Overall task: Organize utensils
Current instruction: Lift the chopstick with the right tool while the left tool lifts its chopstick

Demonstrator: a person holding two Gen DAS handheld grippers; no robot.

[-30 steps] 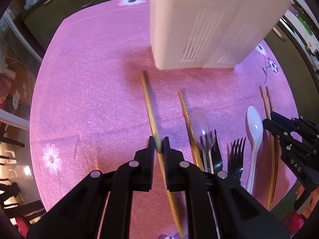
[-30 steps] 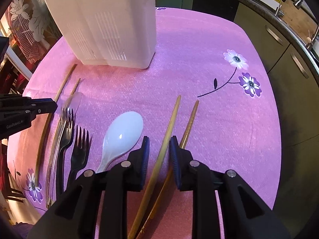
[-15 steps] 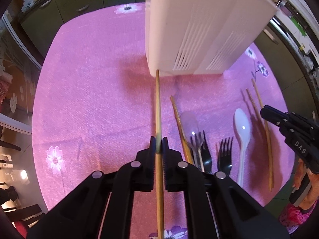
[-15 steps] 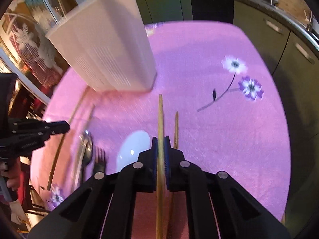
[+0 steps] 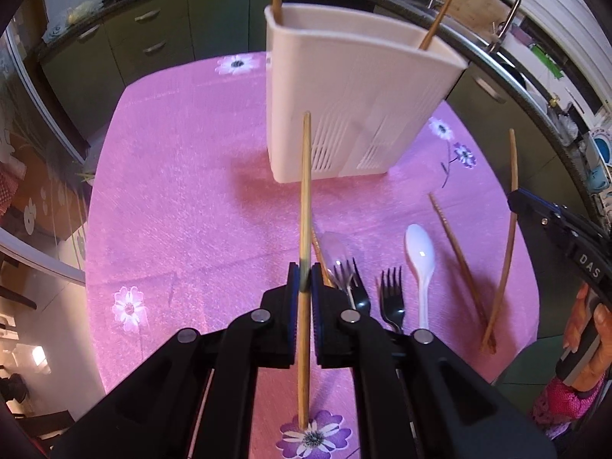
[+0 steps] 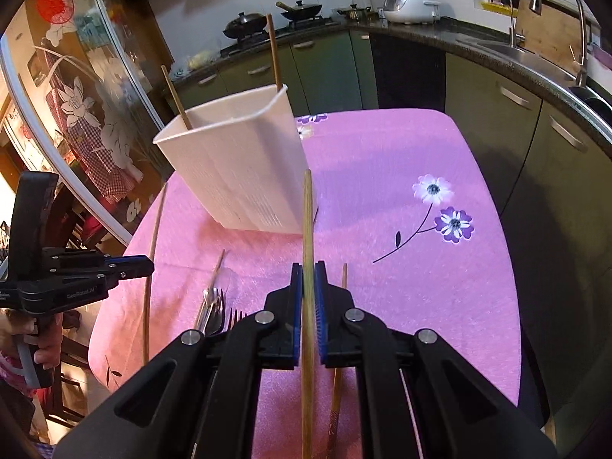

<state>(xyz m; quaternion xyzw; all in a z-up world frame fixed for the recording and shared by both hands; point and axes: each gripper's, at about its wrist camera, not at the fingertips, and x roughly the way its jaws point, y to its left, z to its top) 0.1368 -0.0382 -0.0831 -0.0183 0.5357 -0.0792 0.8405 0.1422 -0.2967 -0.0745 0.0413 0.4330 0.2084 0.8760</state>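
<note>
Left wrist: left gripper (image 5: 305, 281) jaws pinching chopstick (image 5: 305, 199); right gripper (image 6: 307, 279) likewise.

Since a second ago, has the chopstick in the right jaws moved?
Yes. The chopstick has been lifted off the pink tablecloth where the white spoon lies, and now points toward the white holder.

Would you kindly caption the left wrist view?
Left gripper holds a wooden chopstick raised before the white plastic utensil holder.

Bright indoor light; the utensil holder (image 5: 359, 114) casts a soft shadow on the pink tablecloth (image 5: 183, 191); fisheye edges bend, corners black.
</note>
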